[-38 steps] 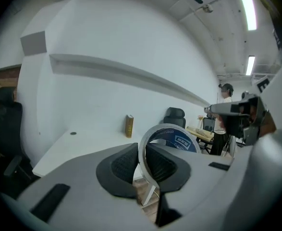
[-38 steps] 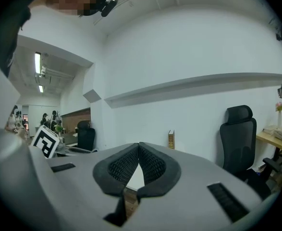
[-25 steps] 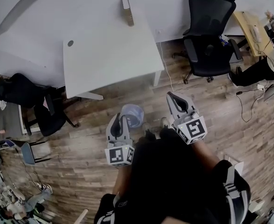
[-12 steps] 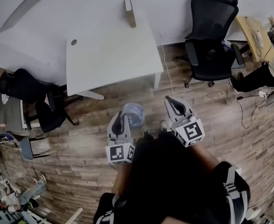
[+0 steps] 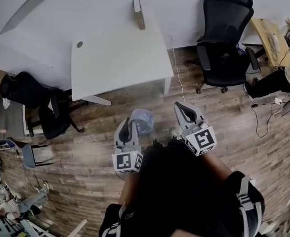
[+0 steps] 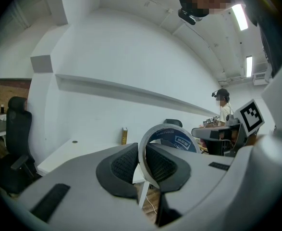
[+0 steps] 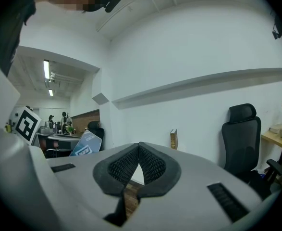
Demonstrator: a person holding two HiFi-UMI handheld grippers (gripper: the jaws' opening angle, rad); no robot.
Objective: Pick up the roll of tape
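Note:
The roll of tape (image 5: 142,120), with a pale rim and a blue printed core, hangs over the wooden floor in front of the person. My left gripper (image 5: 129,126) is shut on its rim. In the left gripper view the roll (image 6: 175,138) stands upright, its rim pinched between the two dark ribbed pads (image 6: 123,164). My right gripper (image 5: 185,112) hovers beside it to the right, apart from the tape. Its pads (image 7: 126,165) meet at the tip (image 7: 139,149) with nothing between them. The roll (image 7: 86,144) also shows at the left of the right gripper view.
A white table (image 5: 112,58) stands ahead with a small upright box (image 5: 139,13) at its far edge. A black office chair (image 5: 226,38) stands to the right, and another dark chair (image 5: 28,95) to the left. A seated person (image 5: 283,68) is at a wooden desk (image 5: 266,31) far right.
Both grippers hold nearly the same place, and the tape stays gripped in the left one. The head view has shifted slightly.

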